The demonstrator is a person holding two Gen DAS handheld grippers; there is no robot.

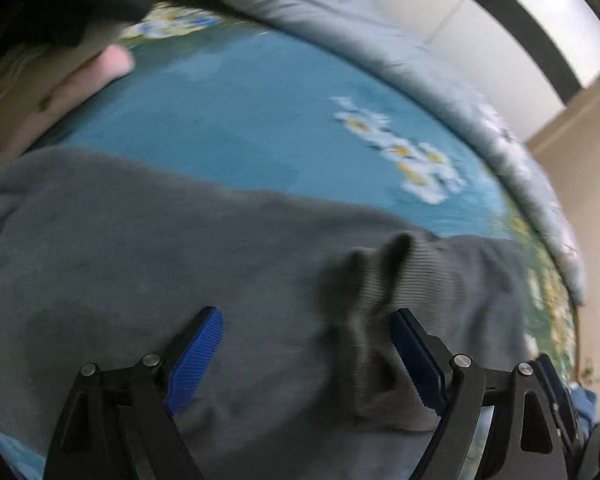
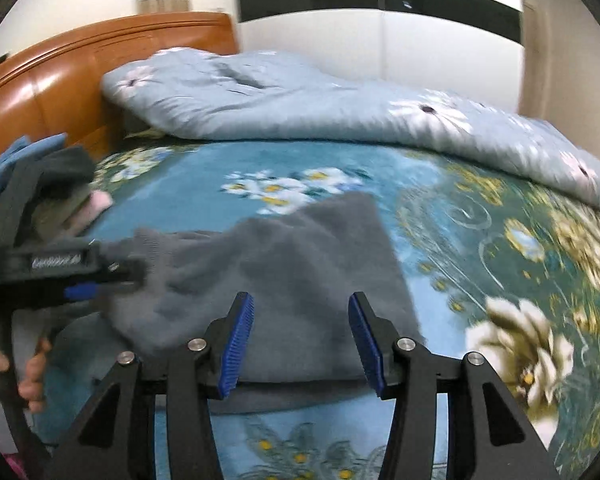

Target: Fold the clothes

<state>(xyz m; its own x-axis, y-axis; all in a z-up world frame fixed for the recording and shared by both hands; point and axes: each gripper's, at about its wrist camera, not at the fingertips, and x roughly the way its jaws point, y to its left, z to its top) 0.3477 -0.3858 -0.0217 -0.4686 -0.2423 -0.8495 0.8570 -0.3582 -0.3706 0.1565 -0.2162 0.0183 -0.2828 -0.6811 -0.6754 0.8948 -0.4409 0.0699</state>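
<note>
A grey sweater lies spread on the blue flowered bedsheet. My left gripper hangs open and wide just over it. A bunched ribbed cuff rises between its fingers, close to the right-hand pad, and is not pinched. In the right wrist view the sweater lies ahead, and my right gripper stands open above its near edge with nothing between the pads. The left gripper shows from the side at the sweater's left end, with a hand on its handle.
A stack of folded clothes in blue, dark grey and pink sits at the left by the wooden headboard. A light blue quilt is heaped along the far side of the bed. A white wardrobe stands behind.
</note>
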